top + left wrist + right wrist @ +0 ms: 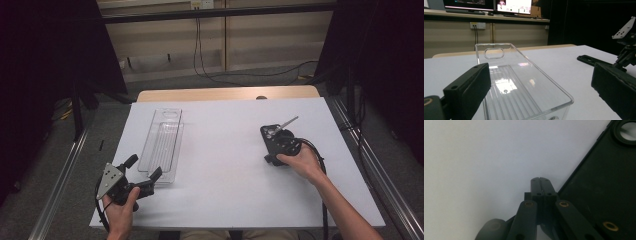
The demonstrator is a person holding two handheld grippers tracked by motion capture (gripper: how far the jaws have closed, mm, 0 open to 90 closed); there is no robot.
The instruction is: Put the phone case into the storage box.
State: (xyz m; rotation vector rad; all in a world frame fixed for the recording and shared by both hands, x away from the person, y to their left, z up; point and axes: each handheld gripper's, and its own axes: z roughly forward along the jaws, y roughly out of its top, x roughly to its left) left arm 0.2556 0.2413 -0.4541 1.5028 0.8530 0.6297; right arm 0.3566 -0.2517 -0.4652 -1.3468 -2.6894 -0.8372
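high view: clear tray (162,145) beside left tool (142,175)

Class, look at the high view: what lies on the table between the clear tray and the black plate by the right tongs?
Nothing. Between the clear tray and the black plate by the right tongs, the high view shows a bare white table.

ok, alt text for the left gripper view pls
A clear plastic tray lies lengthwise on the white table between the left gripper's two open black jaws, its handle cutout at the far end. The right gripper rests by a flat black object at right.
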